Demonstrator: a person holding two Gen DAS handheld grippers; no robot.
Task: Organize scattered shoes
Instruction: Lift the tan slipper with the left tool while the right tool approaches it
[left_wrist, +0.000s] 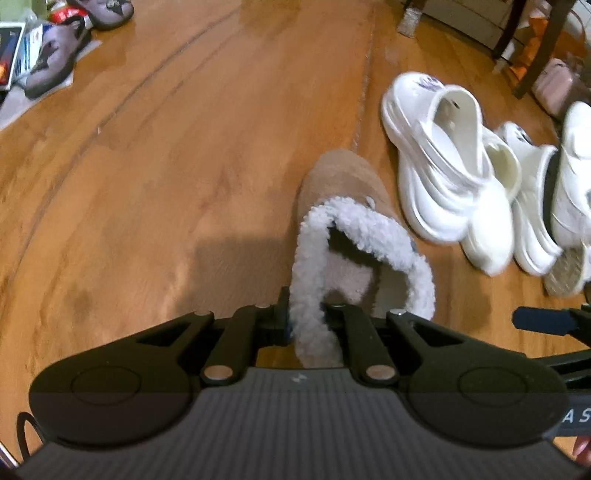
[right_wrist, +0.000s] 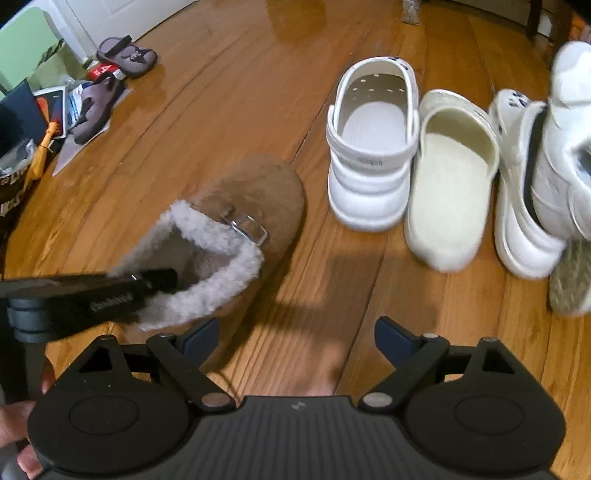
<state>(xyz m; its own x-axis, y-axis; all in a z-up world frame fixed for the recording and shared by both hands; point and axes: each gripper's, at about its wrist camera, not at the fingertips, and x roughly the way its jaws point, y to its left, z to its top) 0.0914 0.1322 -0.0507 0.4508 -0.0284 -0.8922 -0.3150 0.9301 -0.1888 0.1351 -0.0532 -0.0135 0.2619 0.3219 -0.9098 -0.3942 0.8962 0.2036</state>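
Left gripper (left_wrist: 306, 325): jaws clamped on the fleece collar of the tan slipper (left_wrist: 343, 206), pinching 1 wall of the lining near the heel. A grip on the soft rim likely suits a shoe too wide to take across its body.

Tan slipper: hangs toe-down from that pinch, over the middle of the wooden floor (left_wrist: 166, 166); whether the toe touches the boards I cannot tell. In the right wrist view its buckle (right_wrist: 251, 229) faces up.

Right gripper (right_wrist: 297, 341): jaws wide apart, nothing between them, above bare floor just beside the slipper, probably kept free for the next shoe.

White clogs (right_wrist: 373, 155): 1 stands beside a cream slipper (right_wrist: 450, 177), heels toward the camera, touching side to side; further white shoes lean against them toward the right edge of the floor. This looks like the row being built.

Grey sandals (right_wrist: 127, 55): 2, well apart from the row, by the clutter at the far left edge, apparently not yet sorted.

Judged step: carrying the tan slipper toward the row's open left end.
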